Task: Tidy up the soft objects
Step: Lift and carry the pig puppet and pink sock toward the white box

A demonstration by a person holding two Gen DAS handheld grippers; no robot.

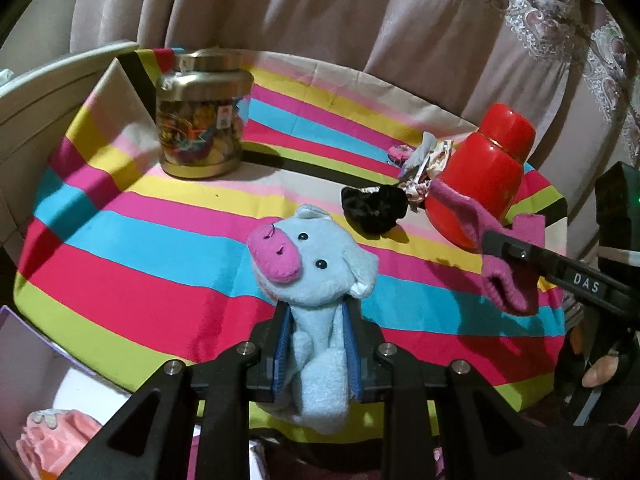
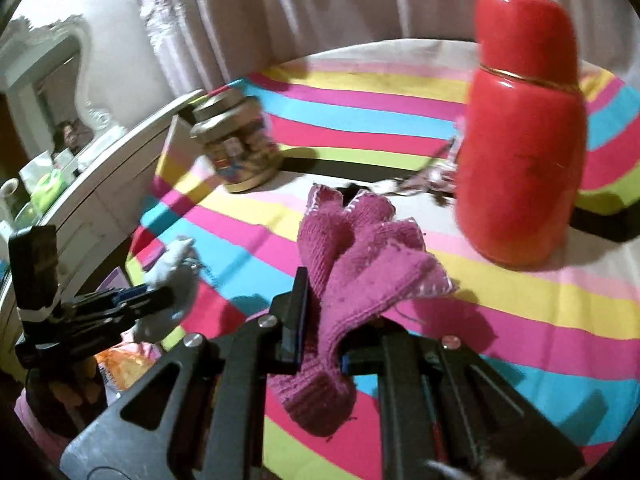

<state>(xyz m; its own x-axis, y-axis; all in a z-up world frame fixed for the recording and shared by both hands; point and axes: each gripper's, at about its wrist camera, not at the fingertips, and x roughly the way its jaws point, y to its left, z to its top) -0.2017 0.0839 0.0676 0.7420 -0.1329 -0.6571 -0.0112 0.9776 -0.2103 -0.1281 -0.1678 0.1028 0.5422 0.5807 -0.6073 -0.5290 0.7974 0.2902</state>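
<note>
My left gripper (image 1: pixel 318 344) is shut on a light blue plush pig (image 1: pixel 316 264) with a pink snout, held by its body above the striped cloth. My right gripper (image 2: pixel 320 344) is shut on a magenta knitted glove (image 2: pixel 352 264), lifted off the table; the same glove (image 1: pixel 506 276) hangs from the right gripper's black finger at the right of the left wrist view. In the right wrist view the left gripper (image 2: pixel 160 300) with the plush pig (image 2: pixel 176 276) shows at the left. A black scrunchie (image 1: pixel 374 208) lies on the cloth beyond the pig.
A striped cloth (image 1: pixel 140 240) covers the round table. A gold-lidded jar (image 1: pixel 202 116) stands at the back left, a red bottle (image 1: pixel 486 176) at the right with crumpled wrappers (image 1: pixel 426 168) beside it. A box with a pink soft item (image 1: pixel 52 436) sits below the table's left edge.
</note>
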